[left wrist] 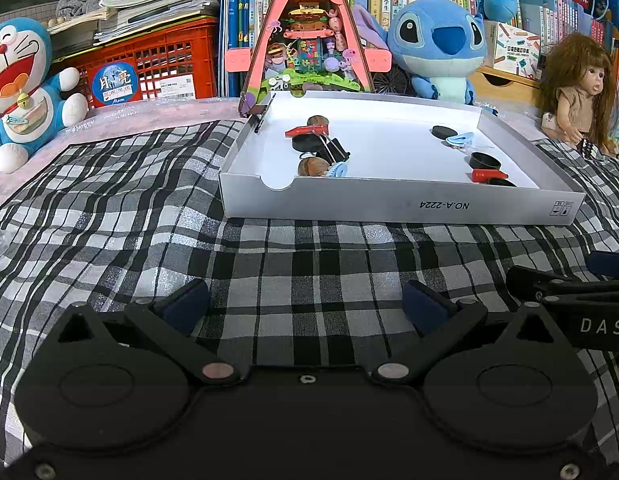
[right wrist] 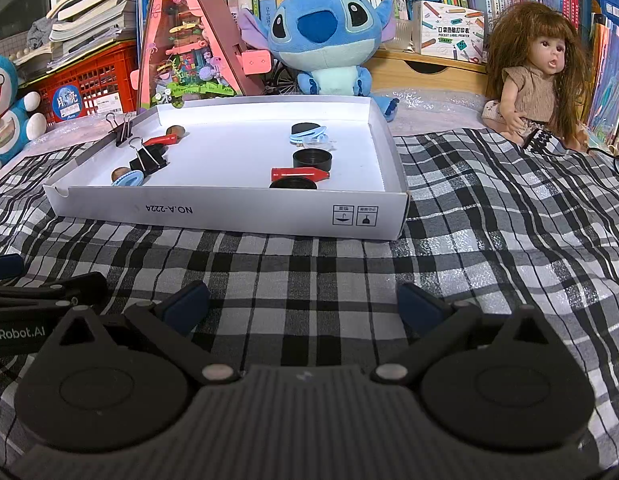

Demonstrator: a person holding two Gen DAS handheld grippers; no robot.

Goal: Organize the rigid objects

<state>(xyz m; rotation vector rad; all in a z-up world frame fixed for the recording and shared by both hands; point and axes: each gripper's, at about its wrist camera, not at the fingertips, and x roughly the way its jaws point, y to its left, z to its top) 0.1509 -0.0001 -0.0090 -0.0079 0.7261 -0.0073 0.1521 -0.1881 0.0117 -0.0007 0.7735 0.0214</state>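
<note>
Both grippers — left [left wrist: 305, 304], right [right wrist: 303, 304] — sat empty, jaws apart, short of the tray [right wrist: 229, 210]; red marker [right wrist: 299, 173] lay crosswise, nearer right.

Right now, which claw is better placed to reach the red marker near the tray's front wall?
Right. The right claw sits open almost straight before the red marker; from the left claw, also open, it lies far to the side.
</note>
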